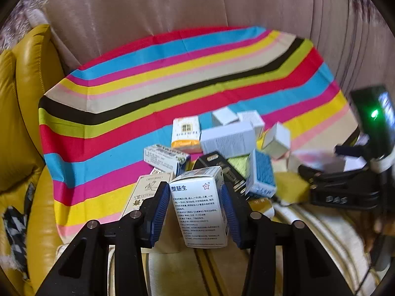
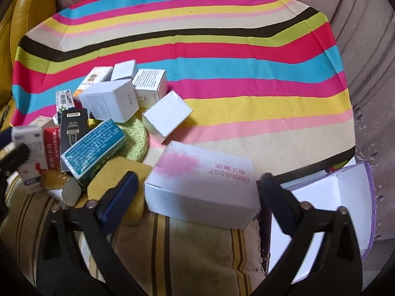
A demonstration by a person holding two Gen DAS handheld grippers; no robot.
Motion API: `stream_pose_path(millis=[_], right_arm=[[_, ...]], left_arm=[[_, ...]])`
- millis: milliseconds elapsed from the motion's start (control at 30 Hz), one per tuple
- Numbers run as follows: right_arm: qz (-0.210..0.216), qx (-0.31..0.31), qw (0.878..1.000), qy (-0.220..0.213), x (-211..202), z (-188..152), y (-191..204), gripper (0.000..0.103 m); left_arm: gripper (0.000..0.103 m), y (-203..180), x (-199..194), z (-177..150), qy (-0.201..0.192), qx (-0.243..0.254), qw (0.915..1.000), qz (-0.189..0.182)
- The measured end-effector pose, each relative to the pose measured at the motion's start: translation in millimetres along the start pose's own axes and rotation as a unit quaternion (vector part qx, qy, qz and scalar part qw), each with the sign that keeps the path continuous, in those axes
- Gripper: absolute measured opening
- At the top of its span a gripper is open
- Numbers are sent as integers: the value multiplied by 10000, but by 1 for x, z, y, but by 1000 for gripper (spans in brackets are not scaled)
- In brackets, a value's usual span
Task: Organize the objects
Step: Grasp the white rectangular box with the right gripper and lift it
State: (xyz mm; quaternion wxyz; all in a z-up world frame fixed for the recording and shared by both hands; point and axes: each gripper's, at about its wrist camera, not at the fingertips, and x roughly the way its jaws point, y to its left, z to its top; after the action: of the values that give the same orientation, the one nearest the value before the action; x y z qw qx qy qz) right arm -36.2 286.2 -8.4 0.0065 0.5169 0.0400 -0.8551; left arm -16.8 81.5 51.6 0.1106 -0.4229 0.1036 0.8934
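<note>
My left gripper (image 1: 196,204) is shut on an upright white medicine box with blue print (image 1: 201,207), held in front of a pile of small boxes (image 1: 227,138) on the striped cloth (image 1: 148,79). In the right wrist view my right gripper (image 2: 197,192) is open, its fingers on either side of a white box with a pink blotch (image 2: 202,185), not touching it. A teal box (image 2: 92,148), a black box (image 2: 74,125) and several white boxes (image 2: 111,102) lie to its left. The left gripper holding its box shows at the far left (image 2: 14,157).
An open white and purple carton (image 2: 328,212) stands at the right. A striped yellow towel (image 2: 192,251) lies under the near boxes. A yellow leather cushion (image 1: 24,123) is at the left. Pinkish upholstery (image 1: 172,5) rises behind the cloth. The right gripper's body shows at the right (image 1: 345,187).
</note>
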Motion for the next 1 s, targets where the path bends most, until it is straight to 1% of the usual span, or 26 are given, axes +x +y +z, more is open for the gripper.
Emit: stream_pose_path(millis=[33,100,167,200,233,333,467,500,600,733,800,1000], right_arm=[[-13,-6,10000,-13,0,0,0,87],[-7,8,10000,-80,-2,-2,0,83],[50,39,9998,-206,-6,-6,-1,78],[83,32,9996,-278,-9,-6,-1,73],[91,50,9993,-363,-13,-7,-2,65],[213,121,9983,-530,-21,-5,-7,51],[345,250,9971,-623,-30,-4,-16,42],[345,261,9968,-668,-35,-5,-16,39],[368,195,9963,-747,-42,-7,-17,34],[599,201,9953,-739,-44,-11,-22,23],[641,182,9947,-781,-47,-15,-24,20],[697,209,9942,-792,-53,-24,-31,17]], left_arm=[[45,1,-2,0,-35,-70,10000,-28],[45,2,-3,1,-83,-219,9997,-50],[45,1,-3,1,-101,-266,9996,-65],[45,1,-3,2,-112,-273,9995,-58],[45,0,-5,3,-134,-268,9995,-53],[45,-2,-10,2,-199,-267,9994,-139],[45,-6,-13,2,-235,-283,9991,-217],[45,-6,-13,2,-236,-282,9991,-227],[45,-6,-12,3,-238,-324,9989,-234],[45,-5,-14,2,-271,-377,9986,-247],[45,-5,-16,1,-290,-381,9985,-276],[45,-12,-17,1,-273,-340,9984,-366]])
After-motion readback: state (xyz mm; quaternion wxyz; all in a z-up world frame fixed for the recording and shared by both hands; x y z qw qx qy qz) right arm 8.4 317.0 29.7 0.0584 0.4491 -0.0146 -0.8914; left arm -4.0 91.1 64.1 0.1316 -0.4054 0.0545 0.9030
